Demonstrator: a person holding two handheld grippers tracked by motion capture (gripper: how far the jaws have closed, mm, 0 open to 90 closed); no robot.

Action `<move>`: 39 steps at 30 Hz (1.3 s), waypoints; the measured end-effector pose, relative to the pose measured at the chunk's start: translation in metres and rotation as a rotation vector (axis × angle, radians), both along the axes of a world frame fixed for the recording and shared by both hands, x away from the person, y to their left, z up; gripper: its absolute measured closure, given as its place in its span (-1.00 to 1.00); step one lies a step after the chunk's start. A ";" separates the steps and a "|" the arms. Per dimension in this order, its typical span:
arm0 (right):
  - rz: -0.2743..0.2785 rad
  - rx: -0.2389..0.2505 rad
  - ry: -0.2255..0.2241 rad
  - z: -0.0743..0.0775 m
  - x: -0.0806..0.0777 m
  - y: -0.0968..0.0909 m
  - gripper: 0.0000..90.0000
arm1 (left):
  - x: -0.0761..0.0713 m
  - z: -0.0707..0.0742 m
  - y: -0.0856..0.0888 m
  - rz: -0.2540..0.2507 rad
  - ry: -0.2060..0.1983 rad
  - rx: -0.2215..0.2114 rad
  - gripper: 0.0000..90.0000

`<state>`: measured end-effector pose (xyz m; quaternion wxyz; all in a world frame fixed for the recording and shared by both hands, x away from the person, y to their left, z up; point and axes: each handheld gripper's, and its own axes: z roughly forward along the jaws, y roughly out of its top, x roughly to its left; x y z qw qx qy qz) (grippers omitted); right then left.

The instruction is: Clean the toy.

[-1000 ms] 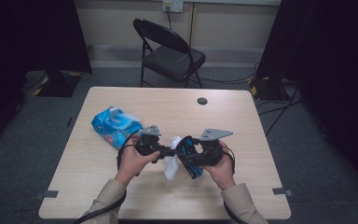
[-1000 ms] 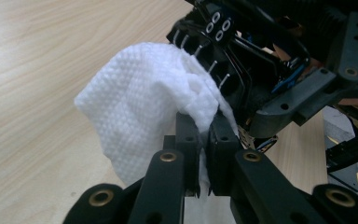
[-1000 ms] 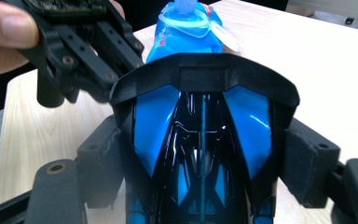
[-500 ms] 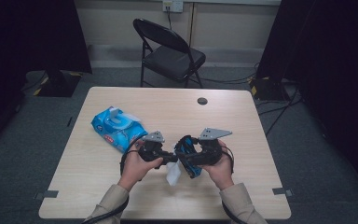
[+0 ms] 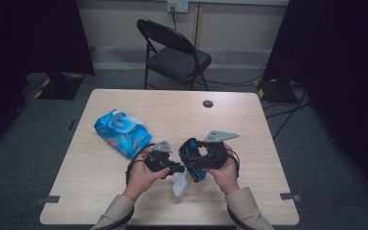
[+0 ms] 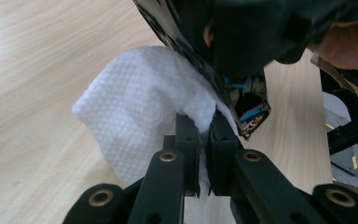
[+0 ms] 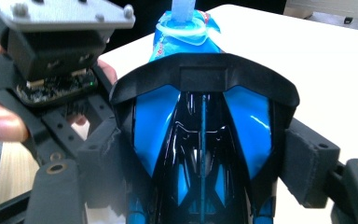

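High view: both hands sit close together over the near middle of the table [image 5: 249, 120], left gripper [image 5: 176, 168] pointing toward the right gripper [image 5: 191, 160]. A white wipe [image 5: 178, 184] hangs from the left gripper's tips, its lower end near the table's surface. The right gripper carries a blue-and-black toy car [image 5: 190, 162], nose down toward the near edge. Against the frame a second ago, the left hand has dropped slightly and moved nearer the table's front edge, and the wipe hangs lower; the right hand has kept its place. The blue wipes pack [image 5: 121, 132] lies at far left on the table, unmoved, flap up. Left gripper view: jaws together, clamped on a fold of the wipe [image 6: 140, 107], which is pressed up against the dark underside of the car [image 6: 242, 42]. Right gripper view: jaws stand wide, pads pressing both flanks of the car [image 7: 203, 140], glossy blue panels on black body; the left gripper [image 7: 60, 70] just beside it, wipes pack [image 7: 186, 28] beyond
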<state>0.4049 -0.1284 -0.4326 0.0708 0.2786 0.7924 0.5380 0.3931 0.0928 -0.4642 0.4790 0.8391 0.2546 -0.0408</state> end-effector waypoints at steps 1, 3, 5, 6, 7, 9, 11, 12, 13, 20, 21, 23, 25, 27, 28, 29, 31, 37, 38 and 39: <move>0.000 -0.001 -0.001 0.000 0.000 0.000 -0.43 | 0.000 -0.001 -0.001 -0.004 0.002 0.004 0.90; 0.000 -0.001 0.000 0.000 0.000 0.000 -0.43 | -0.002 -0.004 -0.004 -0.005 0.002 0.006 0.90; 0.002 -0.001 -0.001 0.000 0.000 0.000 -0.43 | -0.003 -0.007 -0.007 -0.013 0.001 0.014 0.89; 0.003 -0.001 -0.002 0.000 0.000 0.001 -0.43 | -0.004 -0.009 -0.008 -0.017 0.002 0.019 0.89; 0.003 -0.002 -0.002 0.001 0.000 0.001 -0.43 | -0.005 -0.010 -0.010 -0.023 0.004 0.020 0.89; 0.000 -0.004 -0.003 0.001 0.000 0.001 -0.43 | -0.006 -0.013 -0.013 -0.031 0.004 0.030 0.89; -0.001 -0.002 -0.003 0.001 0.000 0.000 -0.43 | -0.007 -0.015 -0.015 -0.041 0.005 0.041 0.89; -0.002 -0.003 -0.001 0.001 0.000 -0.001 -0.43 | -0.007 -0.016 -0.016 -0.046 0.004 0.046 0.89; -0.003 -0.001 -0.002 0.001 0.000 -0.001 -0.43 | -0.008 -0.017 -0.017 -0.049 0.007 0.048 0.89; -0.011 0.008 -0.005 0.002 0.001 -0.004 -0.43 | -0.011 -0.025 -0.023 -0.071 0.022 0.073 0.89; -0.011 0.009 -0.005 0.003 0.001 -0.004 -0.43 | -0.010 -0.026 -0.022 -0.067 0.026 0.077 0.89; -0.014 0.010 -0.007 0.003 0.000 -0.005 -0.43 | -0.009 -0.027 -0.019 -0.062 0.028 0.080 0.89; -0.014 0.012 -0.007 0.003 0.001 -0.006 -0.43 | -0.009 -0.027 -0.017 -0.056 0.030 0.085 0.89; -0.016 0.018 -0.008 0.004 0.001 -0.008 -0.43 | -0.007 -0.026 -0.009 -0.043 0.032 0.089 0.89; -0.017 0.020 -0.005 0.004 0.001 -0.008 -0.43 | -0.006 -0.025 -0.006 -0.040 0.032 0.093 0.89; -0.018 0.022 -0.005 0.004 0.002 -0.009 -0.43 | -0.006 -0.025 -0.004 -0.032 0.031 0.089 0.89; -0.018 0.021 -0.002 0.004 0.002 -0.009 -0.43 | -0.004 -0.023 0.002 -0.023 0.028 0.090 0.89; -0.019 0.022 0.003 0.002 0.002 -0.010 -0.43 | 0.003 -0.007 0.019 0.019 0.008 0.077 0.89; -0.017 0.022 0.004 0.002 0.002 -0.010 -0.43 | 0.003 -0.007 0.019 0.019 0.008 0.077 0.89; -0.016 0.021 0.005 0.002 0.003 -0.010 -0.43 | 0.006 0.000 0.024 0.032 -0.006 0.072 0.89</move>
